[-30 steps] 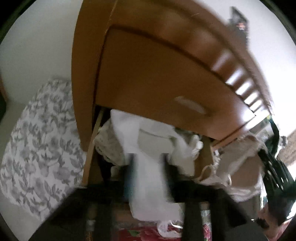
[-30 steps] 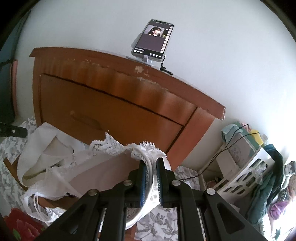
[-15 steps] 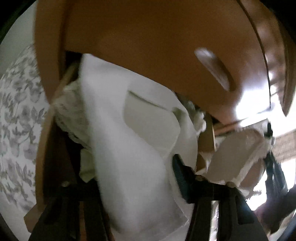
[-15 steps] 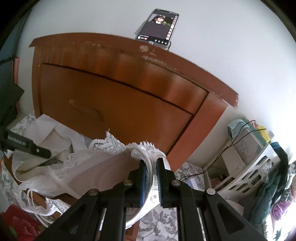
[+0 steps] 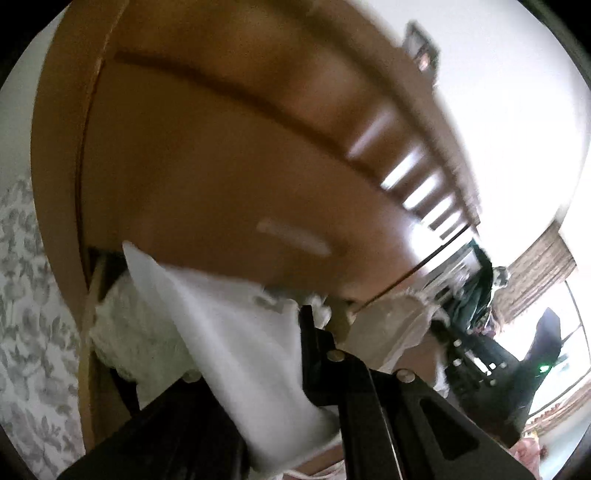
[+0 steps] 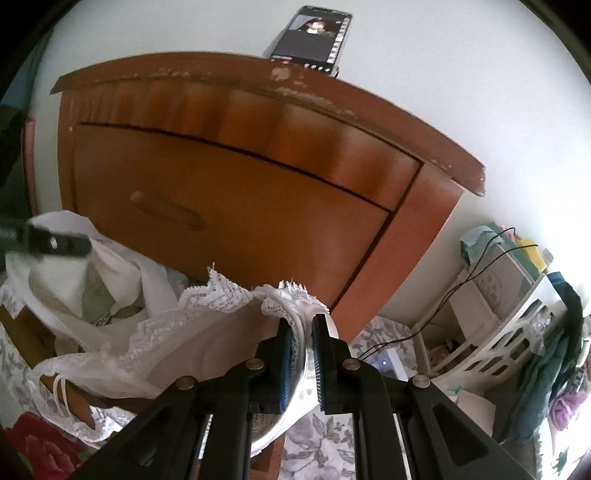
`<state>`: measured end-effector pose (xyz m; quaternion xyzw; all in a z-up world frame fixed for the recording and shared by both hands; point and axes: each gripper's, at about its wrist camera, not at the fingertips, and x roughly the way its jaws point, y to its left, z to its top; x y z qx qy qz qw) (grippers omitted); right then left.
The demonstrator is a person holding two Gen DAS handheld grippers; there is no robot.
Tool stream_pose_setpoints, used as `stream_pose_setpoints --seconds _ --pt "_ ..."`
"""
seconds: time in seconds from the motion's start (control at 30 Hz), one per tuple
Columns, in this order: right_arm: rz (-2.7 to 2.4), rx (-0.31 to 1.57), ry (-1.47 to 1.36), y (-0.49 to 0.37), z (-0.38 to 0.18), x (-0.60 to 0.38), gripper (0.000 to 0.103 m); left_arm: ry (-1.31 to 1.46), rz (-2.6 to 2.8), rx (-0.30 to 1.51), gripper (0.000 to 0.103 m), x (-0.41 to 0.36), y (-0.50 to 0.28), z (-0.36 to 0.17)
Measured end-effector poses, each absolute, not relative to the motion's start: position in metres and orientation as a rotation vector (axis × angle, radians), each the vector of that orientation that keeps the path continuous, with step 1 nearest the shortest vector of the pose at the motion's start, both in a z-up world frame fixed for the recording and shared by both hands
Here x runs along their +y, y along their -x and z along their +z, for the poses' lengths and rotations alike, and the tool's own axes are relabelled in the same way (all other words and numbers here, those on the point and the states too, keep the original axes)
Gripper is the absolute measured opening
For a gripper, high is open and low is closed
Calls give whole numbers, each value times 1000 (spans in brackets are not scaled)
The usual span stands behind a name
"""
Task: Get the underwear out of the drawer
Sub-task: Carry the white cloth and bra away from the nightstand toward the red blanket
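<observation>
Right gripper (image 6: 301, 354): jaws clamped on the lace-trimmed white underwear (image 6: 207, 325), the fabric pinched between the blue pads and draping off to the gripper's left and below it, over the front edge of the open drawer (image 6: 22, 328). Beyond the fingertips, the closed wooden drawer front (image 6: 229, 206) of the nightstand, with a phone (image 6: 310, 35) propped on its top, far and above. To the gripper's far right, a white basket (image 6: 491, 343) with dark green cloth hung over it. Left gripper (image 5: 295, 354): jaws have just been closing and now pinch a plain white garment (image 5: 236, 343), which runs from between the fingers up and away to the gripper's left, toward the drawer opening; blur hides the left finger behind the cloth. Just left of it, a lacy white piece (image 5: 129, 332) bunched in the drawer. Ahead and above, the nightstand's drawer front fills the view. From the right wrist, the left gripper's tip shows far left, on the white garment.
</observation>
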<state>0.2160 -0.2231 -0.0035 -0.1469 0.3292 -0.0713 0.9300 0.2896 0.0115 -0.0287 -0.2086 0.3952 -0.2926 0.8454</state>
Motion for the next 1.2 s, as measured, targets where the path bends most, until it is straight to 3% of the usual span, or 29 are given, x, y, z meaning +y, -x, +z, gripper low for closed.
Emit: stream_pose_setpoints --seconds 0.57,0.87,1.2 --pt "-198 542 259 -196 29 -222 11 478 -722 555 1 34 -246 21" --pt "-197 461 245 -189 60 -219 11 440 -747 381 1 48 -220 100" --pt "-197 321 195 -163 140 -221 11 336 -639 253 1 53 -186 211"
